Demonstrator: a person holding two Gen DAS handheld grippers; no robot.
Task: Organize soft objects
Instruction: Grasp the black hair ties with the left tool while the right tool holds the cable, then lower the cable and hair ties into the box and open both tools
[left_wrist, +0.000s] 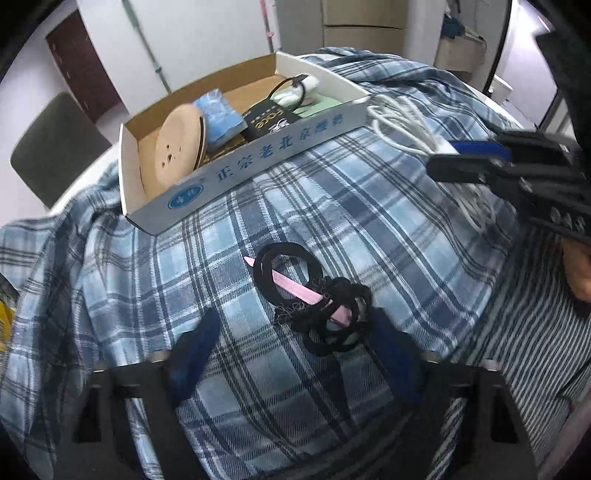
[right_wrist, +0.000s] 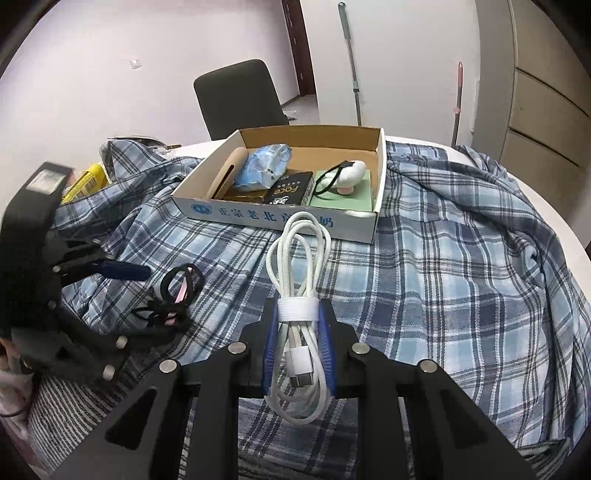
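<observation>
My right gripper (right_wrist: 298, 314) is shut on a coiled white cable (right_wrist: 295, 258) bound with a white strap, held above the blue plaid cloth (right_wrist: 461, 277); the cable also shows in the left wrist view (left_wrist: 406, 122). My left gripper (left_wrist: 295, 332) is open, its blue fingers either side of a tangle of black hair ties on a pink strip (left_wrist: 314, 299), which lies on the cloth (left_wrist: 351, 206). The tangle also shows in the right wrist view (right_wrist: 173, 295). An open cardboard box (left_wrist: 236, 177) holds a round tan reel (left_wrist: 177, 147), a blue packet and a white plush toy.
A dark chair (right_wrist: 236, 99) stands behind the table. A yellow package (right_wrist: 86, 181) lies at the cloth's far left. A grey striped fabric (right_wrist: 85, 398) lies at the near edge. Mop handles (right_wrist: 351, 66) lean on the back wall.
</observation>
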